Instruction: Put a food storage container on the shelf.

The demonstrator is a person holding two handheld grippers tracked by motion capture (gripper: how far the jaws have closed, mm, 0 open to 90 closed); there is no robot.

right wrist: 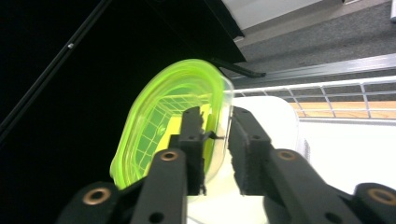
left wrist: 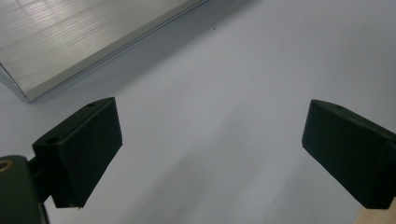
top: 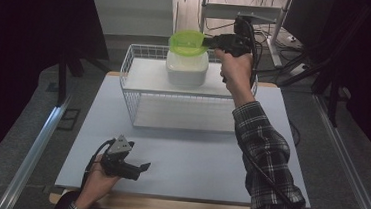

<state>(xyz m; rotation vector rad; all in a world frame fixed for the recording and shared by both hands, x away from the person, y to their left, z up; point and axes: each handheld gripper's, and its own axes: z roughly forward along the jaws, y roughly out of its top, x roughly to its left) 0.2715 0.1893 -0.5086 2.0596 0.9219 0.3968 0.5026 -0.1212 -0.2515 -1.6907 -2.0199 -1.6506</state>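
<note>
1. The table (top: 189, 160), pale blue-white on top, carries everything.
2. A white wire basket (top: 140, 76) stands at its far middle.
3. Inside the basket sits a white container (top: 186, 70).
4. A translucent green lid (top: 187, 42) hangs tilted just above the container, pinched at its rim by the right gripper (top: 209, 42) (jaws pressed on the lid's edge).
5. The left gripper (top: 144, 166) rests low over the near table, jaws spread, holding nothing.
</note>
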